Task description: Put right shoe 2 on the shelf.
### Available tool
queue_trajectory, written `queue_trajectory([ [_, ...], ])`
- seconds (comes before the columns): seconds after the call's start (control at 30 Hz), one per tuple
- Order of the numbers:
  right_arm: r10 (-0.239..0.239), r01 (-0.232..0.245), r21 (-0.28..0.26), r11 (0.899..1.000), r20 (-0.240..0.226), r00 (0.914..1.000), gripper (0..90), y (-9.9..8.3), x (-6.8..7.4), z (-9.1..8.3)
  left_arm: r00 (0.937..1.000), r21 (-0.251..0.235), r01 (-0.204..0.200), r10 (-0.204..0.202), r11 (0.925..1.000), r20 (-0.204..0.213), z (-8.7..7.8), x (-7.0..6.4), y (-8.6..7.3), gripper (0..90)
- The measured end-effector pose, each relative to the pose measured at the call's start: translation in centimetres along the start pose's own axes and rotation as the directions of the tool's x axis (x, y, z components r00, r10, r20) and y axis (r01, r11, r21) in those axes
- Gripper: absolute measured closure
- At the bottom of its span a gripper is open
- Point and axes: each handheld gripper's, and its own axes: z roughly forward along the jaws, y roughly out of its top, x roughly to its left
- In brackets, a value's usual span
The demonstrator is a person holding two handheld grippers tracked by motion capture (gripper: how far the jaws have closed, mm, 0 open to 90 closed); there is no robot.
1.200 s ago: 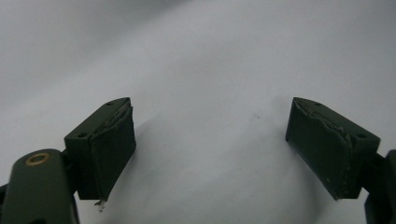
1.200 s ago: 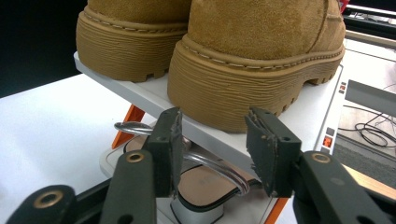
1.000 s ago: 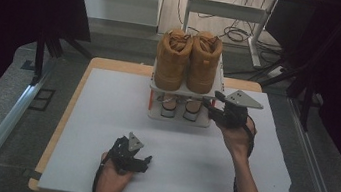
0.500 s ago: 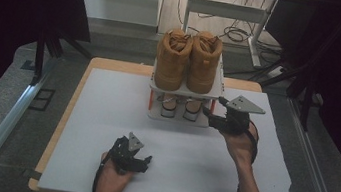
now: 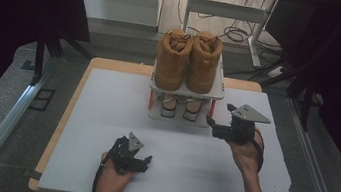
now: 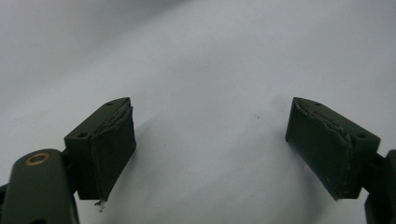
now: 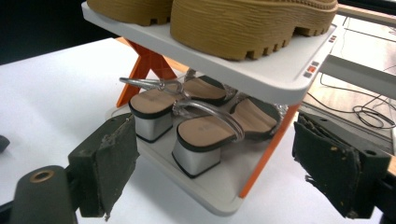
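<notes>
I have the right gripper (image 5: 216, 127) at the front right corner of the small shoe rack (image 5: 155, 115), jaws wide apart and holding nothing, aimed at the pair of heeled sandals (image 7: 201, 126) on the lower shelf. I judge this to be the approach step: the sandals sit side by side under the upper shelf, heels toward me, at about 12 o'clock from the jaws. The next move calls for sliding in low beneath that shelf and closing on one heel or strap without nudging the orange leg (image 7: 268, 154). My left gripper (image 5: 135, 160) rests at 6 o'clock on the white table (image 5: 105, 117), jaws apart over bare surface. The boots (image 5: 187, 60) on top show only soles in the right gripper view, and the sandals' toes are hidden; the thin straps look like clear plastic, though I can't be sure.
</notes>
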Motion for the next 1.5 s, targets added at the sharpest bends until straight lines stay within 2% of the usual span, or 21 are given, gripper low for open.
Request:
queue_trajectory([
  [0.3,0.025,-0.025,0.013,1.0,0.007,0.9997,12.9,-1.6,-0.6,-1.2,1.0,0.001,-0.003,0.003,1.0,0.0,0.0,0.0,0.0,15.7],
  [0.97,0.067,-0.072,0.089,0.993,0.052,0.9964,11.6,-6.6,-1.9,-4.1,1.0,0.0,-0.001,0.001,1.0,0.001,0.0,0.0,0.0,15.7],
  [1.2,0.083,-0.091,0.137,0.986,0.064,0.9945,8.2,-8.6,-2.3,-4.7,1.0,0.0,0.0,0.0,1.0,0.001,0.0,0.0,0.0,15.6],
  [1.37,0.095,-0.108,0.188,0.976,0.079,0.9923,1.8,-10.3,-2.3,-4.8,1.0,0.0,0.0,0.0,1.0,0.001,0.0,0.0,0.0,15.6],
  [1.5,0.101,-0.117,0.226,0.967,0.082,0.9915,0.0,-11.4,-2.3,-4.9,1.0,0.0,0.001,-0.001,1.0,0.002,0.0,0.0,0.0,15.6],
])
